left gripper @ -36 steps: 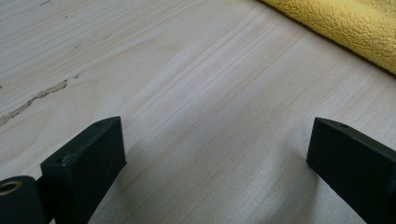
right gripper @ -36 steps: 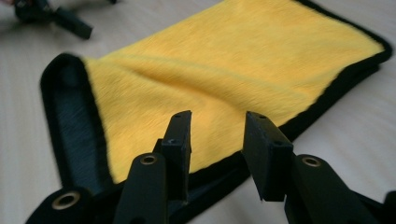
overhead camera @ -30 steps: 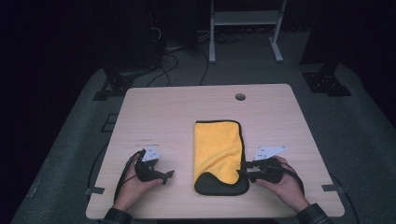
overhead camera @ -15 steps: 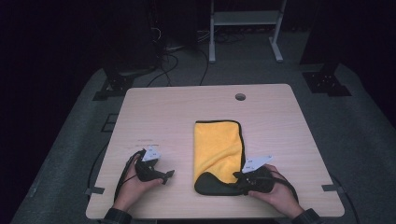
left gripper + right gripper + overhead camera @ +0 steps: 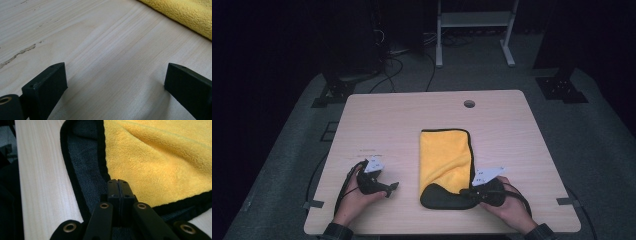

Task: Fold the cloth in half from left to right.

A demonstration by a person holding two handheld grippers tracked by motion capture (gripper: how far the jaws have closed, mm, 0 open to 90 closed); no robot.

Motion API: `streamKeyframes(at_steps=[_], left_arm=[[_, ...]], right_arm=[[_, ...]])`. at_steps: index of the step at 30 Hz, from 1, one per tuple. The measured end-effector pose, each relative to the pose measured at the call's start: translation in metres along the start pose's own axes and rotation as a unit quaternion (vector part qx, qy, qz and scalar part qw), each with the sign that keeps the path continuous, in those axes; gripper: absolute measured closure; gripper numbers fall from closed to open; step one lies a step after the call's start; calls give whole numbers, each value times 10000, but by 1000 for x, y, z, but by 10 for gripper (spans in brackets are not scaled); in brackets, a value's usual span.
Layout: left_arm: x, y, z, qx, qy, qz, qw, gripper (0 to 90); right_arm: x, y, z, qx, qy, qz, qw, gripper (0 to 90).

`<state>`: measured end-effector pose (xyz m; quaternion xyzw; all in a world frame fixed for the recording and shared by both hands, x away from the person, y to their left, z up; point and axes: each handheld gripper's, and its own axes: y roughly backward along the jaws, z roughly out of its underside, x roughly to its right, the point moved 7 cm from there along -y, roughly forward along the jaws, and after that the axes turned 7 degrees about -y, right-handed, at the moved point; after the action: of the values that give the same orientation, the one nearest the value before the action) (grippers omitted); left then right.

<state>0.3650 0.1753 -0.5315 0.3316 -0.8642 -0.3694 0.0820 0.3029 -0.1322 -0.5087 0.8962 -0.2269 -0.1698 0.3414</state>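
A folded yellow microfibre towel (image 5: 446, 160) lies right of centre on the wooden table (image 5: 392, 125), its long axis running from the person's edge toward the far edge, with its dark grey underside turned up at the near end. The right gripper (image 5: 468, 191) rests on that dark flap, jaws pressed together, apparently pinching nothing. The left gripper (image 5: 390, 188) sits on bare wood, jaws spread wide.

Yellow cloth (image 5: 446, 157) with black-edged dark grey underside, on pale wood-grain table (image 5: 387, 120).
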Motion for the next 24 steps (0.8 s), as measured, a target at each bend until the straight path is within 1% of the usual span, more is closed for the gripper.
streamKeyframes(at_steps=[5,10,12,14,15,17,18,20,21,22,24], left_arm=[[0,0,0,0,0,1,10000,32],[0,0,0,1,1,1,10000,33],[0,0,0,1,1,1,10000,32],[0,0,0,1,1,0,10000,33],[0,0,0,1,2,0,10000,33],[0,0,0,2,4,-1,10000,33],[0,0,0,0,3,1,10000,33],[0,0,0,0,3,0,10000,33],[0,0,0,1,3,0,10000,33],[0,0,0,1,4,0,10000,33],[0,0,0,-1,1,0,10000,32]], right_arm=[[-1,13,3,44,-36,-26,10000,896],[1,29,14,66,-76,5,9999,896],[2,34,20,4,-26,23,10000,896],[0,36,29,-139,15,-24,9999,895],[0,36,34,-235,58,-73,9997,884],[0,31,44,-451,112,-142,9988,781],[-1,30,47,-533,137,-204,9983,750],[-3,30,47,-477,143,-300,9983,686],[-3,31,44,-371,133,-329,9987,673],[-2,33,42,-284,117,-321,9990,645],[0,35,38,-163,88,-243,9995,626]])
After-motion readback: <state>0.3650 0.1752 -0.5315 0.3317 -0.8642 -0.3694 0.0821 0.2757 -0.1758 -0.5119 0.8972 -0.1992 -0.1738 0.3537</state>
